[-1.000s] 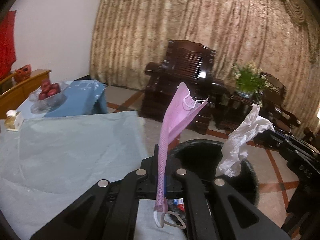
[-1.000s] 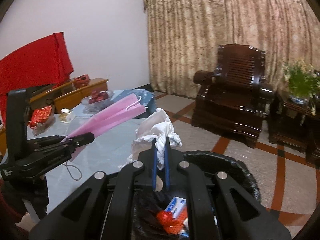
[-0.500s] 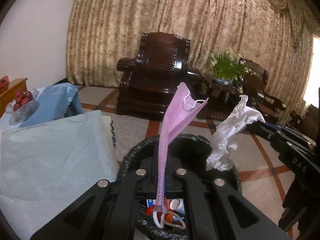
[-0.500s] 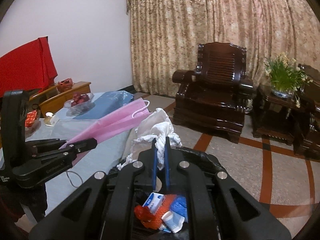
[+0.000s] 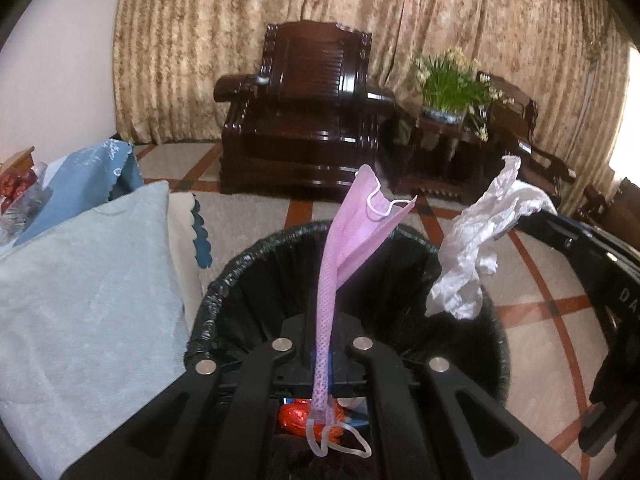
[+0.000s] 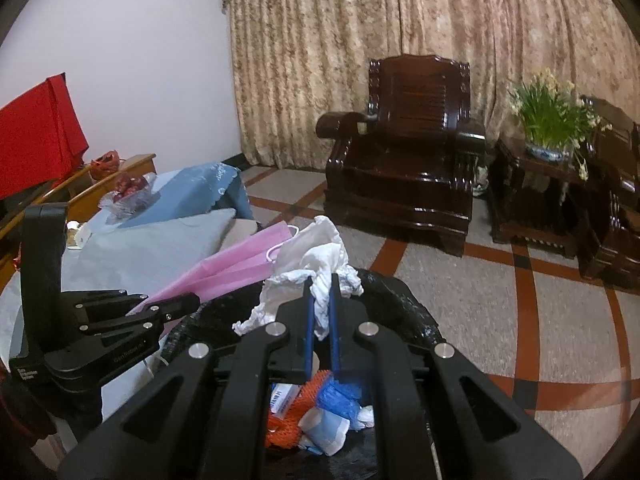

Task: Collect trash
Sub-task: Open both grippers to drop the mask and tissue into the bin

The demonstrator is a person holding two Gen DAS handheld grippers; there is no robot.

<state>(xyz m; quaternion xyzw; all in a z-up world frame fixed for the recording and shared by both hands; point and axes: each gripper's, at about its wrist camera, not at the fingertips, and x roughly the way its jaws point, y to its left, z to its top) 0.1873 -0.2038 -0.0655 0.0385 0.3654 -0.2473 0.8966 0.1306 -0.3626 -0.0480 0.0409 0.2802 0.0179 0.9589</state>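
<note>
Curtain [image 6: 420,40] spans the far wall. Armchair [image 6: 404,160] stands before it at 12 o'clock from the bin; plant [image 6: 550,120] on a side stand at 1 o'clock.

Worktop [image 5: 80,288], covered in pale blue cloth, lies at 9 o'clock of the bin, touching or just beside its rim; cannot tell which.

Bin [image 5: 240,272], black-lined, sits directly below both grippers. Inside it: orange netting, a blue wad, small white and blue packets.

Left gripper [image 5: 322,344] is clamped on the mask [image 5: 360,232]. The mask is pink, folded, and stands up out of the fingers over the bin mouth, tilted toward 1 o'clock. One ear loop hangs below the fingers, above the bin contents.

Right gripper [image 6: 320,312] is clamped on the tissue [image 6: 316,264]. The tissue is white and crumpled, bunched above the blue pads and held over the bin's near rim.

In the right wrist view the left gripper [image 6: 188,303] sits at 9 o'clock, and the mask tip [image 6: 256,260] touches or overlaps the tissue; contact not resolvable.
</note>
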